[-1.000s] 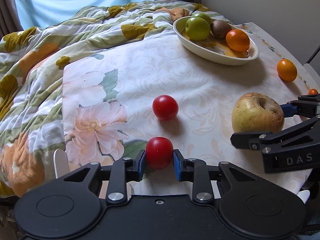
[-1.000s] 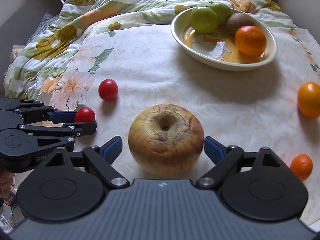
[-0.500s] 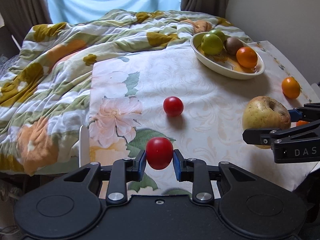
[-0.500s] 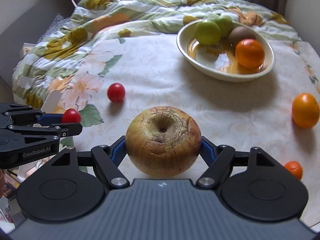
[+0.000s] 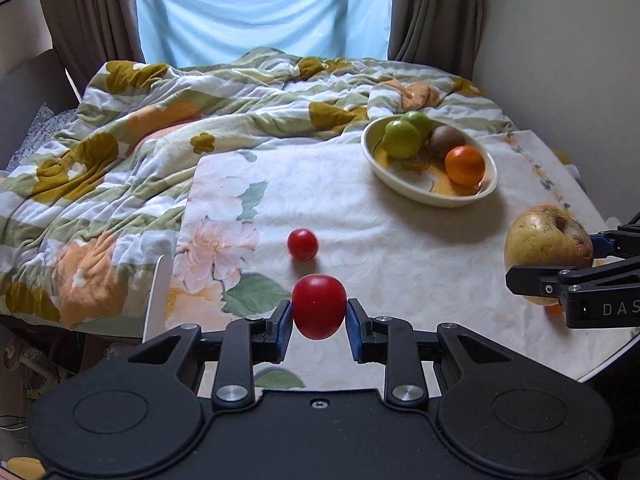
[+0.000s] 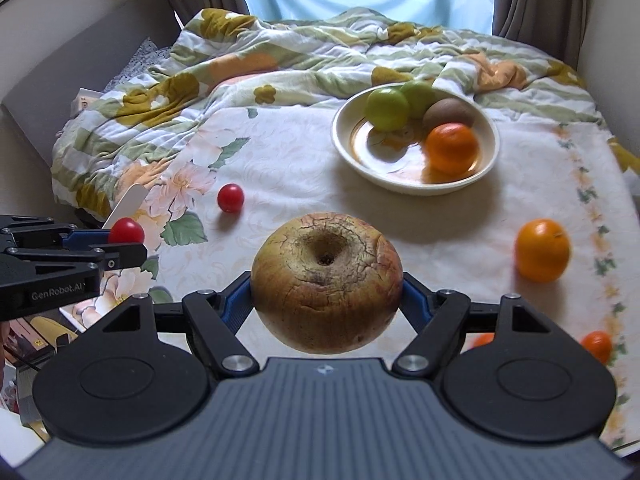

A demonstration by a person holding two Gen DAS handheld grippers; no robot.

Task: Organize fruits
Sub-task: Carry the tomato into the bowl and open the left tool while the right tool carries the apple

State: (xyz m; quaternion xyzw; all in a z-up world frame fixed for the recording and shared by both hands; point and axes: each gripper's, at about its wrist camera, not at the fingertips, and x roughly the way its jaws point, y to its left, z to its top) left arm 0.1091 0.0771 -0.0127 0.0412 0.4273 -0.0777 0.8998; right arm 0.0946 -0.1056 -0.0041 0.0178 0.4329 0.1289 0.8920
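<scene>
Up above the flowery tablecloth (image 6: 288,168), the big cracked apple (image 6: 326,280) sits pinched in the right gripper (image 6: 326,300). The small smooth red tomato (image 5: 319,306) is pinched in the left gripper (image 5: 319,326). The round white bowl (image 6: 490,160) lies ahead, nearer the right hand.

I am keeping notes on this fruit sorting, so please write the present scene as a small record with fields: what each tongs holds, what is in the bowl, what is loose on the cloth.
left tongs: shut on a red tomato, lifted off the cloth
right tongs: shut on a large cracked apple, lifted off the cloth
bowl: two green apples, one kiwi, one orange
loose on tablecloth: second tomato, large orange, small orange
behind table: rumpled floral blanket
</scene>
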